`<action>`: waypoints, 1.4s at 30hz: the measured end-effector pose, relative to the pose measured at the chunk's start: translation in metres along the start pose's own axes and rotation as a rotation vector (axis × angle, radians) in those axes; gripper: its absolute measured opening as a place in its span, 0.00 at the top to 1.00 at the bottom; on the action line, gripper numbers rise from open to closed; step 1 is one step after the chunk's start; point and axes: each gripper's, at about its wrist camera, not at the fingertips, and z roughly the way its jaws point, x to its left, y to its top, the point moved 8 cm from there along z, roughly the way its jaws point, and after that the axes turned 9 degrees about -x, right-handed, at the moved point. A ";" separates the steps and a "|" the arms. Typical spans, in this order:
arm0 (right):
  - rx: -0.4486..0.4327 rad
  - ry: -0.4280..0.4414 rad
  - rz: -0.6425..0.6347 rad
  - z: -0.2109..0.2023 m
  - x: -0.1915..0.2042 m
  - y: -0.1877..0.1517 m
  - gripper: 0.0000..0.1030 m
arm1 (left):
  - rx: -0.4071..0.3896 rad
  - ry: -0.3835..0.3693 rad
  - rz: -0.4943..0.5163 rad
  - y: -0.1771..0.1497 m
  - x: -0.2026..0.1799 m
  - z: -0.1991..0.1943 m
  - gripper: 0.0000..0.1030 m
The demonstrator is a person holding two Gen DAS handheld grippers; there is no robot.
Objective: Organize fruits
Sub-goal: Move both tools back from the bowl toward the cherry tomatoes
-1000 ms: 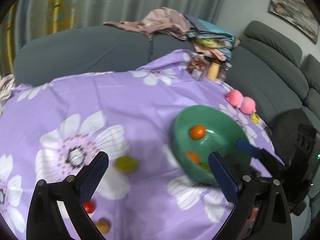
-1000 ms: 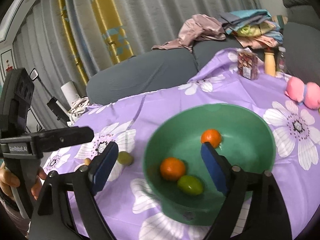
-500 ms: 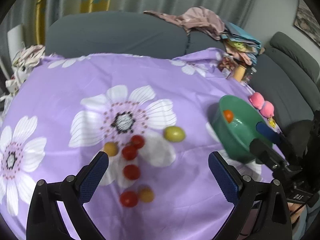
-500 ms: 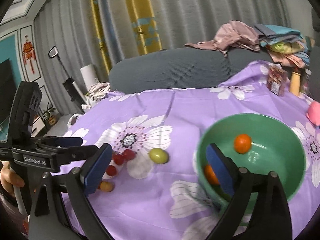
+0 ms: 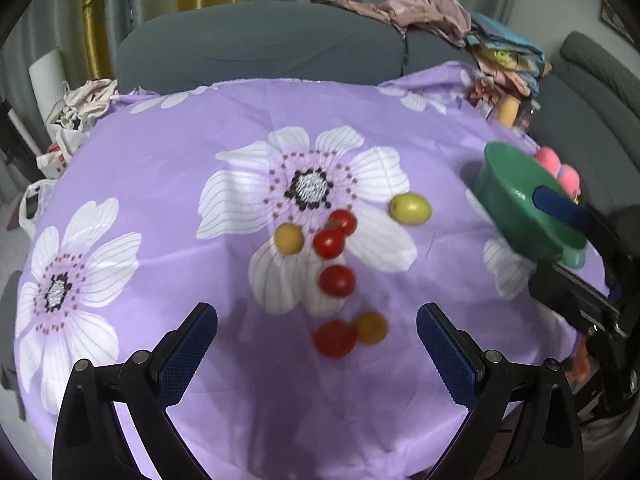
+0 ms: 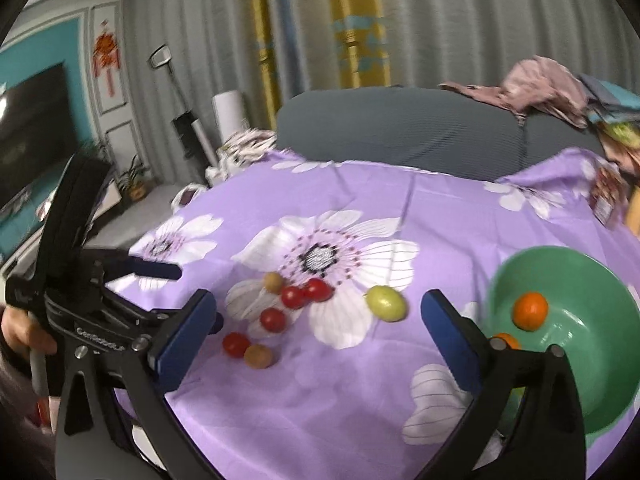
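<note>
A desk under a purple flowered cloth. Near its middle lie four red tomatoes, two small brownish fruits, perhaps longans, and a green fruit. Toward the right edge, a green bowl holds an orange. The left claw gapes empty; the right claw is opening, empty.

Table under purple floral cloth. Mid-surface: four cherry tomatoes, two small yellow-brown fruits, one green fruit. Green bowl near right edge.
</note>
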 end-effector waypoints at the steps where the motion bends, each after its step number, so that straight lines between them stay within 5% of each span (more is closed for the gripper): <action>1: 0.008 0.016 -0.007 0.001 0.004 -0.002 0.00 | 0.005 0.000 0.004 -0.002 0.001 0.000 0.03; 6: 0.042 0.111 -0.056 0.004 0.026 -0.010 0.00 | 0.031 0.020 0.005 -0.012 0.012 0.003 0.03; 10: 0.078 0.208 0.021 0.009 0.030 -0.018 0.00 | 0.036 0.041 0.001 -0.016 0.019 0.003 0.03; 23: 0.244 0.209 0.081 0.049 0.028 -0.059 0.01 | 0.008 -0.085 -0.165 0.000 0.027 0.007 0.03; 42: 0.302 0.201 0.107 0.064 0.019 -0.071 0.01 | 0.045 -0.142 -0.154 -0.001 0.013 0.023 0.03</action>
